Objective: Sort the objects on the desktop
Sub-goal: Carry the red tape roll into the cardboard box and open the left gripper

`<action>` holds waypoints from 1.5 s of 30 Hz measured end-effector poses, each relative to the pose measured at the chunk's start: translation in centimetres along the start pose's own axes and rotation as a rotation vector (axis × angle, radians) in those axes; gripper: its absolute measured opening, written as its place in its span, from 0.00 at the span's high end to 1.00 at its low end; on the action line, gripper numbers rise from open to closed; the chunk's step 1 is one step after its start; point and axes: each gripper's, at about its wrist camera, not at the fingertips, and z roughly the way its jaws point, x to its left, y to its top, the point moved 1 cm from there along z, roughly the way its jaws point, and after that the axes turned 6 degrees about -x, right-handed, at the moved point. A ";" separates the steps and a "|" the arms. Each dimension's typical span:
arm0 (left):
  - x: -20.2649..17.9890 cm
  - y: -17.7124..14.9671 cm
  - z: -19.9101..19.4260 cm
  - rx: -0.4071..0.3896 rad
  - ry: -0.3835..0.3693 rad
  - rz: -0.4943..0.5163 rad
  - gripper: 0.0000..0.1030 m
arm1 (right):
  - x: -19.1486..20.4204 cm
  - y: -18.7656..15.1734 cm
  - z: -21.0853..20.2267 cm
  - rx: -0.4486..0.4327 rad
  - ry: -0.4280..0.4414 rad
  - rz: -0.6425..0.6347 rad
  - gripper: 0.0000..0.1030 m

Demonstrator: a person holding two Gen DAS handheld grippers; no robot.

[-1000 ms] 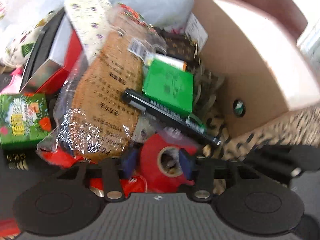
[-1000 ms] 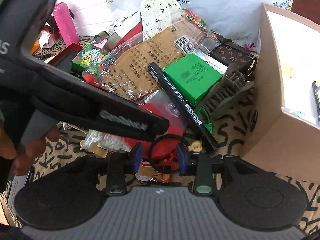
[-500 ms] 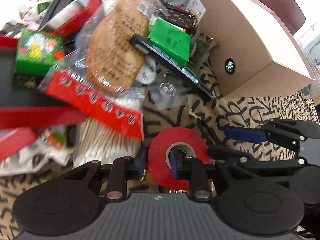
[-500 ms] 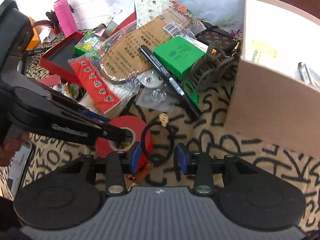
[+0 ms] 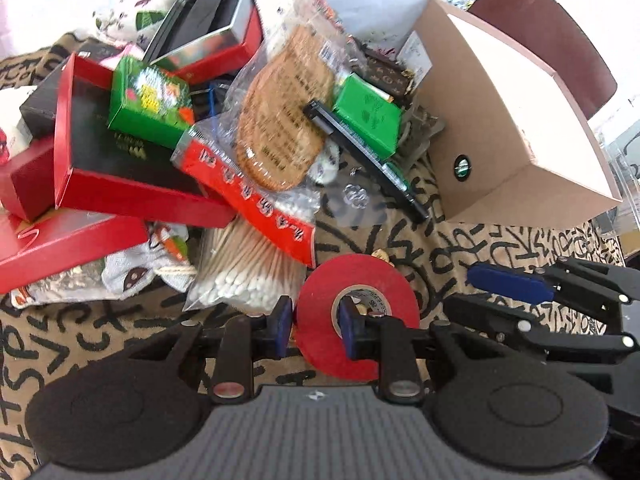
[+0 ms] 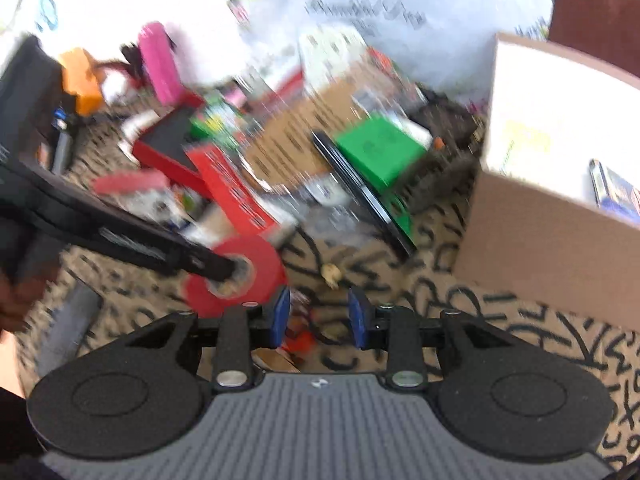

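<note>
My left gripper (image 5: 314, 326) is shut on a red tape roll (image 5: 384, 280): one finger is inside its core, the other outside its rim. It holds the roll above the patterned cloth (image 5: 460, 248). The roll also shows in the blurred right wrist view (image 6: 268, 272), with the left gripper's fingers (image 6: 192, 258) in it. My right gripper (image 6: 318, 316) is open over the cloth, with a black hair tie between its blue pads; I cannot tell whether it grips it. In the left wrist view it (image 5: 508, 300) sits right of the roll. An open cardboard box (image 5: 504, 128) stands at the right.
A pile lies ahead: red boxes (image 5: 120, 196), a green box (image 5: 368, 114), a black marker (image 5: 360, 152), a bag of cotton swabs (image 5: 248, 272), a brown insole in plastic (image 5: 284, 132). A small bead (image 6: 331, 272) lies on the cloth. The box (image 6: 560, 216) holds a few items.
My left gripper closed on the red tape roll and pulled it back out of the pile, towards me. My right gripper drew back too; its view is now blurred by motion.
</note>
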 end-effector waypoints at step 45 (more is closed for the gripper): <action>-16.4 10.2 -1.2 -0.243 -0.241 0.240 0.73 | -6.5 6.2 -8.6 -0.253 -0.273 -0.020 0.74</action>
